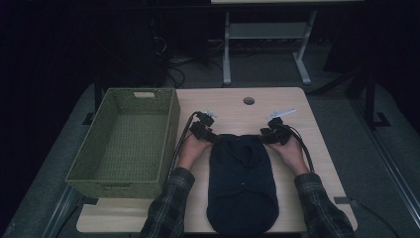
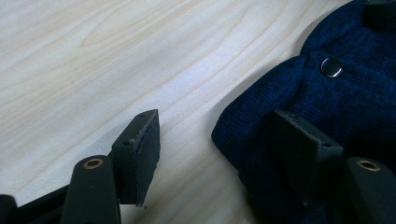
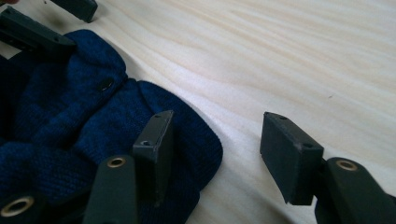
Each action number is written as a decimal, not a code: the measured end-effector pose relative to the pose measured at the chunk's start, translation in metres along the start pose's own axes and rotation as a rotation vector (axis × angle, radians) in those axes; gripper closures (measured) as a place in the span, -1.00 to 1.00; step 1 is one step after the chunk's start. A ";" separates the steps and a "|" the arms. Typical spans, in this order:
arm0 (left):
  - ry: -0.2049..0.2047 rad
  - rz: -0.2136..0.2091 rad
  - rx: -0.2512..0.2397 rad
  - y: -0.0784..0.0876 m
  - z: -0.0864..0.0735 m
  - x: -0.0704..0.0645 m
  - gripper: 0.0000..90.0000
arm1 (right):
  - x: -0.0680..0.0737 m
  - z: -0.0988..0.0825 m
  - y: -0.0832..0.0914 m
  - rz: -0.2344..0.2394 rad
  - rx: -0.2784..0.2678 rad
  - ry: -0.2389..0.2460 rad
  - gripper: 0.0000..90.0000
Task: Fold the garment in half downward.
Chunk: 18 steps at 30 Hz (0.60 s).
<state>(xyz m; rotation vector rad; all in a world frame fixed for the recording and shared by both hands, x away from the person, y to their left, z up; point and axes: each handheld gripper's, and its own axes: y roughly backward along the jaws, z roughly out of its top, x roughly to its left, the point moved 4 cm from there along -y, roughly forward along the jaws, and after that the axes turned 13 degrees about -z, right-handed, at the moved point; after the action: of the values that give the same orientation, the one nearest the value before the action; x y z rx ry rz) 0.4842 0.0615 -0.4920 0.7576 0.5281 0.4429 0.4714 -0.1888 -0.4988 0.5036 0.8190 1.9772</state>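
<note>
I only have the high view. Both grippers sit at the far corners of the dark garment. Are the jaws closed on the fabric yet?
Observer: No. The left gripper is open, one jaw over bare table, the other over the blue knit garment.
Operator: And the right?
Observer: The right gripper is open too, straddling the garment's corner edge.
Operator: Any fastenings?
Observer: A dark snap button sits near the collar.
</note>
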 end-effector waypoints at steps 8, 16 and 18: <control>-0.044 -0.027 -0.026 -0.001 -0.003 -0.004 0.07 | 0.005 -0.003 0.000 0.008 0.016 0.047 0.25; -0.017 -0.111 -0.049 -0.002 -0.006 -0.007 0.59 | 0.011 -0.003 0.001 0.018 0.024 0.039 0.59; -0.006 -0.110 -0.054 -0.002 -0.005 -0.008 0.64 | 0.013 -0.004 0.001 0.019 0.025 0.033 0.68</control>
<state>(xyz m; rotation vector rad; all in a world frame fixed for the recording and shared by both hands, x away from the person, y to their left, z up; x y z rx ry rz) 0.4754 0.0582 -0.4944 0.6742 0.5473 0.3519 0.4618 -0.1798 -0.5001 0.4960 0.8641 1.9995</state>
